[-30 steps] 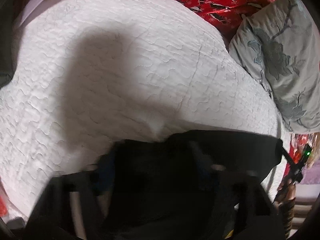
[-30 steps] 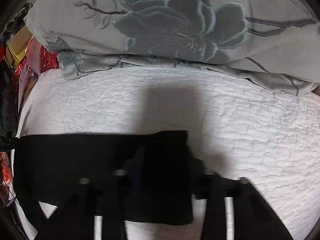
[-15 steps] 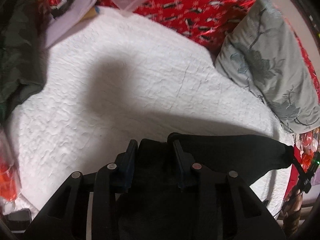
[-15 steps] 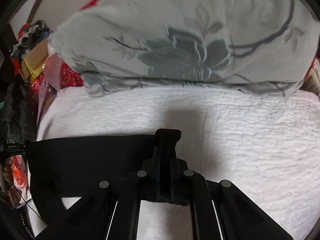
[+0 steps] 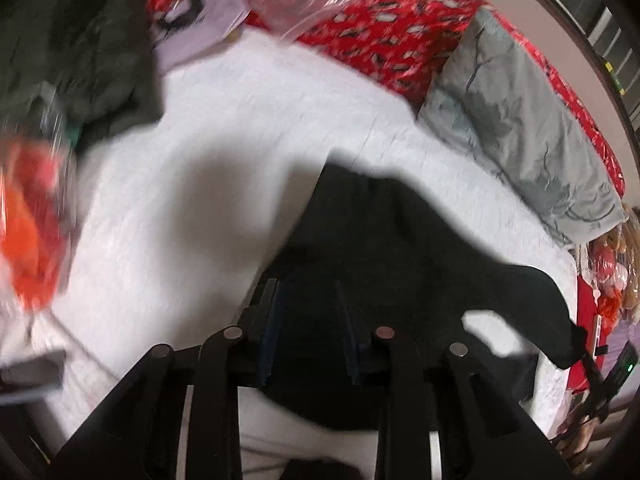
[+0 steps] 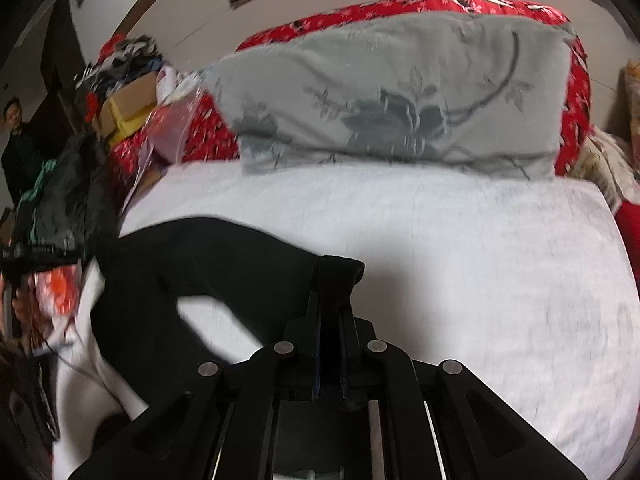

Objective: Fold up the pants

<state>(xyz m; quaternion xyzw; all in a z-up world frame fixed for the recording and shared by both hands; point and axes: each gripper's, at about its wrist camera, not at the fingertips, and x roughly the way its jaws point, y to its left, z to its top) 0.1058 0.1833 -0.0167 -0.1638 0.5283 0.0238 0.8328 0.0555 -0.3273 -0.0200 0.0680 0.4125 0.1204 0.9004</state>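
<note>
motion blurs the orange thing (image 5: 30, 216); black pants (image 5: 360, 264) hide the left tongs' (image 5: 310, 292) tips.

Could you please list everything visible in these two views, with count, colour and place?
pants: one, black, lifted over the quilt, gripped at two ends
quilt: one, white, covering the bed
pillow: one, grey with floral print, at the bed's far end
blanket: one, red patterned, behind the pillow
dark garment: one, dark green, left of the quilt
box: one, brown and yellow, beside the pillow
left hand-held gripper: black, closing on pants
right hand-held gripper: black, shut on pants
</note>
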